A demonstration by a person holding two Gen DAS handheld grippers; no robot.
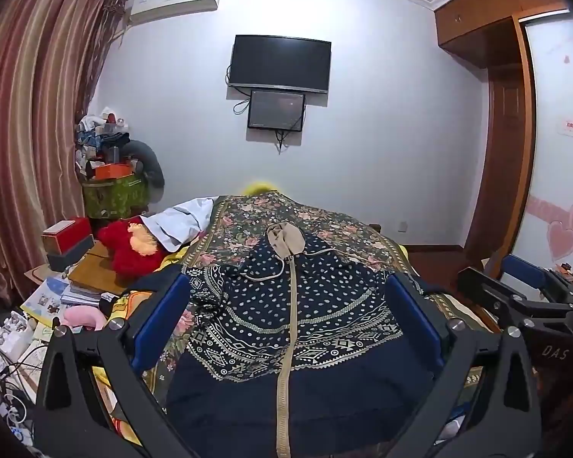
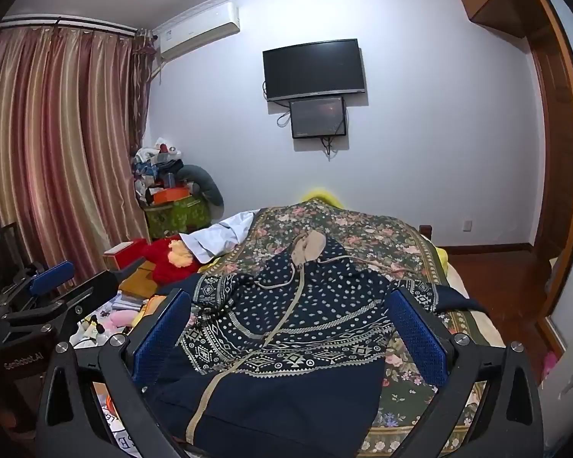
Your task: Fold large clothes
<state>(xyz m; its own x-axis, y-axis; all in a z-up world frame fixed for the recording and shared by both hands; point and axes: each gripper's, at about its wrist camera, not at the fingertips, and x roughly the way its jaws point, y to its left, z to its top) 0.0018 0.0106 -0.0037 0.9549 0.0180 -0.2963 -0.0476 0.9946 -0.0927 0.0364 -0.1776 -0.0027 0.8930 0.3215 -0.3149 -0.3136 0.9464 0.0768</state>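
Note:
A large navy hooded jacket [image 1: 298,328] [image 2: 286,336] with white dots, patterned bands and a tan zipper lies spread on the floral bedspread [image 1: 248,221] [image 2: 363,229], its beige-lined hood at the far end. My left gripper [image 1: 286,294] hovers over the jacket's near part, open wide, blue pads apart with nothing between them. My right gripper [image 2: 290,305] hovers the same way, open and holding nothing. The right gripper [image 1: 523,286] shows at the right edge of the left wrist view; the left gripper [image 2: 53,278] shows at the left edge of the right wrist view.
Left of the bed stand a red plush toy [image 1: 130,248], red and grey boxes [image 1: 67,240], books and cables. A cluttered green box [image 1: 114,194] sits in the corner by the curtain [image 1: 30,133]. A white cloth [image 1: 179,221] lies on the bed. A wooden wardrobe [image 1: 504,145] stands right.

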